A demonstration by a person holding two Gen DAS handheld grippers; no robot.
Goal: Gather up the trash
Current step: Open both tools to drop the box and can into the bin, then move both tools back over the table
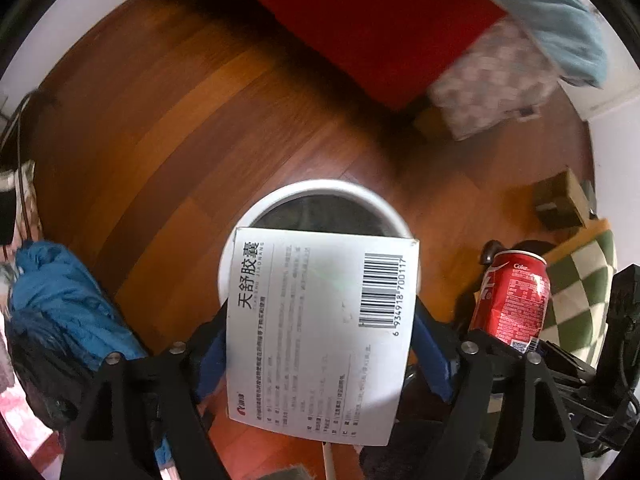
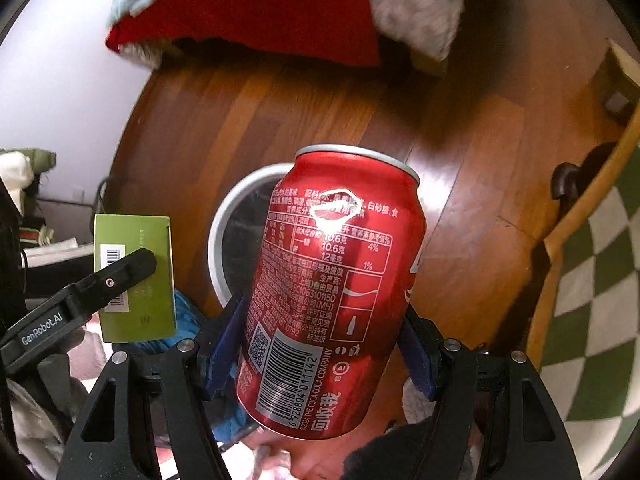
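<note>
Both grippers point steeply down over a white bin [image 1: 320, 196] on the wood floor [image 1: 180, 140]. Left gripper [image 1: 320, 344]: pads flank a white medicine box [image 1: 320, 332] with printed text and barcode; contact cannot be confirmed. Right gripper [image 2: 320, 344]: jaws clamped on a red cola can [image 2: 332, 288], tilted, lid away from the camera.

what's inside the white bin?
The white bin shows only a dark lining inside. The medicine box and red can cover much of its opening; contents cannot be seen.
</note>
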